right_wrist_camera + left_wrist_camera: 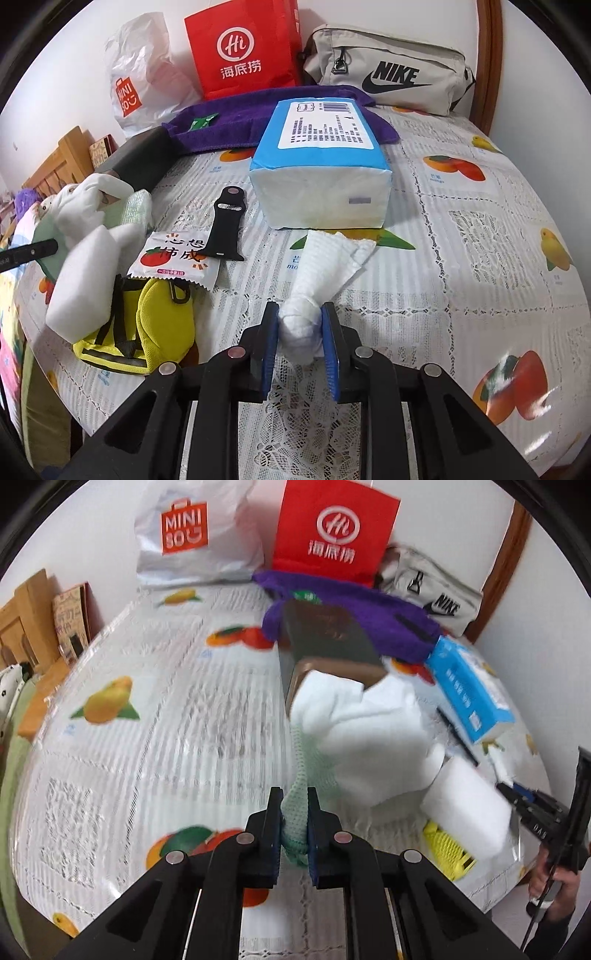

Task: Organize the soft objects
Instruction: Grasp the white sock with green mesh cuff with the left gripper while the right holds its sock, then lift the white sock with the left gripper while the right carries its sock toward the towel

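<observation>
- Cloth, a pale green waffle-knit piece, is pinched between the closed jaws of the left gripper; it trails up and away from the jaws toward a heap of white fabric.
- Judged from its drape, the green cloth is light, limp and grippy rather than slick; a bunched edge like the one now clamped looks the safest hold, since a flat spread would slide free.
- White fabric lies just beyond the left jaws, thick and fluffy, leaning on a dark bronze-edged box; it probably drags along if the green piece is pulled.
- Paper towel, white and embossed, is held twisted into a tight wad by the right gripper, whose blue pads press on either side; its loose end fans forward from the jaws onto the table.
- Thin and tearable, the towel likely needs a gentle pull, not a tug.
- Ahead of the right jaws sits a blue-and-white tissue pack, soft-sided and blocky; left of the jaws lie a black watch strap, a glossy snack packet and a yellow mesh pouch.
- Underneath, the tablecloth is shiny plastic lace printed with fruit.
</observation>
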Demonstrator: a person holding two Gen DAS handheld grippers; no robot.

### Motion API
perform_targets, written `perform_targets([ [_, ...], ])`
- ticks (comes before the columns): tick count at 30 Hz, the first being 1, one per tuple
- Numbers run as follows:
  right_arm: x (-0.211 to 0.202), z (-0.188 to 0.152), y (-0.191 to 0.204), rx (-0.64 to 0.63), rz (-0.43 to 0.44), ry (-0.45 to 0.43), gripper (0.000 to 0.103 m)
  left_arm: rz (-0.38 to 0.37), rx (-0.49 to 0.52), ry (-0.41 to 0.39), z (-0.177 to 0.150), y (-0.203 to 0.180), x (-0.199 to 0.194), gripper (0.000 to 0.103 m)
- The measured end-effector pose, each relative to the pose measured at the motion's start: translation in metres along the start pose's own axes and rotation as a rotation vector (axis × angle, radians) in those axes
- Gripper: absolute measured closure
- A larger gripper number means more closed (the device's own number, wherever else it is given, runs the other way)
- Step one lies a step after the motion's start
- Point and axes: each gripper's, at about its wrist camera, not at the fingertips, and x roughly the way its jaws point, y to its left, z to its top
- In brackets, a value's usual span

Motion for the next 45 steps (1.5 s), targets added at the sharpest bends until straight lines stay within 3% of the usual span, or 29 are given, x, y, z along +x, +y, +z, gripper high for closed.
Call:
perform_targets([
  [1,0.0,0.0,0.001,-0.006,-0.002,0.002,0.079,0.004,0.006,0.001,-0.001,-0.001,0.001,0.088],
  [3,0.0,0.0,0.002,-0.012,-0.006,0.004,0.078,0.019,0.026,-0.005,-0.001,-0.007,0.003,0.062],
  [6,0.0,0.0,0.004,-0.027,-0.013,0.008,0.077,0.001,0.045,-0.032,0.002,-0.016,0.002,0.041],
  [9,0.0,0.0,0.004,-0.029,-0.008,0.008,0.075,-0.032,0.069,-0.048,0.007,-0.025,0.005,0.032],
  [15,0.002,-0.002,0.011,-0.056,-0.004,0.004,0.06,-0.046,0.084,-0.023,0.016,-0.041,0.024,0.03],
  [22,0.003,0.0,0.012,-0.062,-0.005,-0.004,0.059,-0.048,0.067,-0.047,0.018,-0.045,0.035,0.034],
  [24,0.004,0.0,0.011,-0.059,-0.012,-0.006,0.067,-0.064,0.06,-0.056,0.018,-0.043,0.035,0.06],
  [27,0.002,-0.001,0.009,-0.059,-0.033,-0.011,0.079,-0.089,0.043,-0.066,0.018,-0.038,0.03,0.076],
  [30,0.001,0.001,0.001,-0.022,-0.01,-0.007,0.081,-0.098,0.021,-0.08,0.018,-0.031,0.02,0.083],
  [37,-0.005,0.002,-0.003,0.0,-0.003,-0.011,0.081,-0.104,-0.024,-0.125,0.016,-0.016,-0.005,0.086],
  [45,-0.022,0.006,-0.001,-0.013,0.0,-0.033,0.081,-0.169,-0.073,-0.16,0.019,-0.011,-0.029,0.086],
])
